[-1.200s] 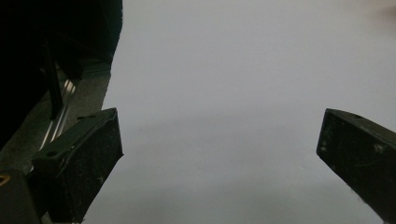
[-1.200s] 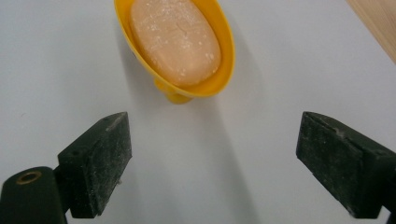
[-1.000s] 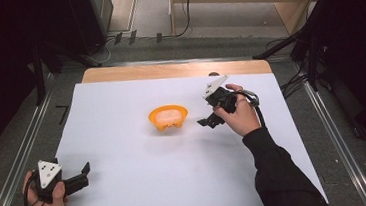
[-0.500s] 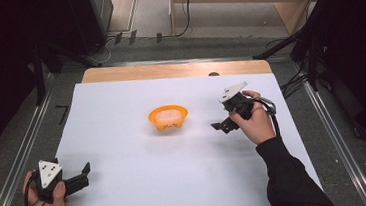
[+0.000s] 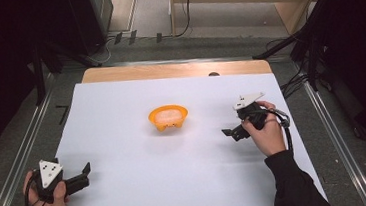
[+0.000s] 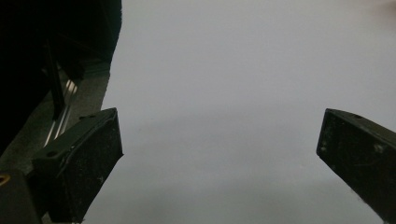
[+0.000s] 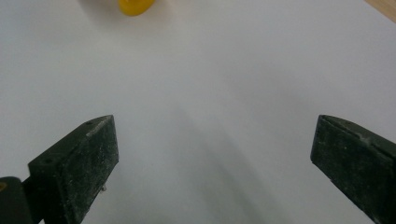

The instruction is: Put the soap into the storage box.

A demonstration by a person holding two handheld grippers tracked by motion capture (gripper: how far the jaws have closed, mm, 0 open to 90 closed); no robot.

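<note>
Table [image 5: 168,70]: wooden top, a strip of bare wood showing along the far edge; metal rails run down both long sides.
White sheet [image 5: 122,118]: covers nearly the whole table top; lies flat; surface bare apart from the bowl and the two grippers.
Right hand [image 5: 268,134]: enters from the lower right in a dark sleeve; rests over the right part of the sheet, well apart from the bowl.
Left hand [image 5: 46,202]: at the near left corner of the sheet, close to the table's edge.
Right gripper [image 5: 231,133]: held in the right hand, grey three-cornered plate on top; jaws point left toward the bowl; in the right gripper view the jaws stand wide apart with nothing between them, white sheet beneath.
Left gripper [image 5: 84,173]: held in the left hand, jaws pointing right across the sheet; in the left gripper view the jaws are spread wide, holding nothing.
Orange bowl [image 5: 168,118]: stands upright near the middle of the sheet, slightly toward the far side; pale contents inside, kind not discernible; a yellow-orange part of it shows at the top edge of the right gripper view [image 7: 135,6].
</note>
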